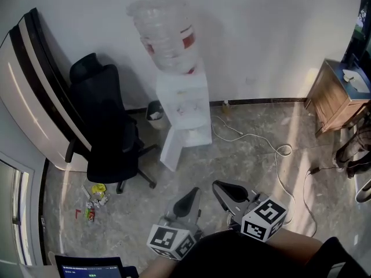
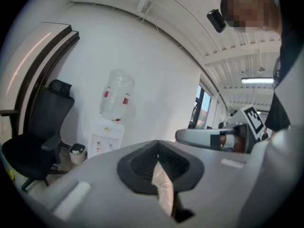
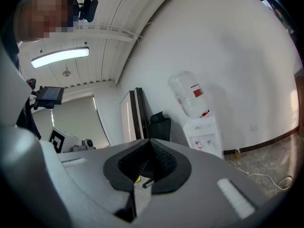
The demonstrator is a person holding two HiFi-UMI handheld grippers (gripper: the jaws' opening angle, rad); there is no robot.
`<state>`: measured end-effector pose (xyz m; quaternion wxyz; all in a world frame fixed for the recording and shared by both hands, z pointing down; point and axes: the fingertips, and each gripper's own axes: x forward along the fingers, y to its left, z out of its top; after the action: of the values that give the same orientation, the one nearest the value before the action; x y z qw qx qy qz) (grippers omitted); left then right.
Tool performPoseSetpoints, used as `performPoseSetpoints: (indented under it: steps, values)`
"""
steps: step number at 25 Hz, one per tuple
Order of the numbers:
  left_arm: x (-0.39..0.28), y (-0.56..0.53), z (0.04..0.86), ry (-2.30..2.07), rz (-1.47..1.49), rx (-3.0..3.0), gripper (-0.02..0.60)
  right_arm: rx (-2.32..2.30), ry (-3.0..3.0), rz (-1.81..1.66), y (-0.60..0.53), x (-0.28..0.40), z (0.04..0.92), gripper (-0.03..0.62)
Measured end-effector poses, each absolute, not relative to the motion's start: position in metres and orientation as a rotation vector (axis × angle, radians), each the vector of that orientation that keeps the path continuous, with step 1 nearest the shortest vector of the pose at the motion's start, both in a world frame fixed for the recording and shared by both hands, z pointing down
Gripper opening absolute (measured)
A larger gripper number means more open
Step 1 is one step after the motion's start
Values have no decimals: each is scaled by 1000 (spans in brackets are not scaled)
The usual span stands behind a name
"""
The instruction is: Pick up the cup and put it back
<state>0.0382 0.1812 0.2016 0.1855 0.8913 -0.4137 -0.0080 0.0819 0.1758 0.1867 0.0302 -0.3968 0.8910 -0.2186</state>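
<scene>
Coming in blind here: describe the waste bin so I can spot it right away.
Find the white water dispenser with the big clear bottle on top, against the back wall. On the floor between it and the black office chair stands the waste bin. It is small, dark and round, open-topped, with pale rubbish inside.

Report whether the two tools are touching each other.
Apart. The head view shows a strip of bare floor between the left tool and the right tool, which are side by side.
</scene>
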Motion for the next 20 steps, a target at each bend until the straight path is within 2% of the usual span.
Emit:
performPoseSetpoints:
  steps: [11, 20]
  values:
    - [125, 170, 207, -1208, 61, 2501, 2, -1154, 2721, -708, 157, 164, 193, 8]
    - [141, 151, 206, -1249, 85, 2489, 3, -1093, 2714, -748, 137, 181, 194, 8]
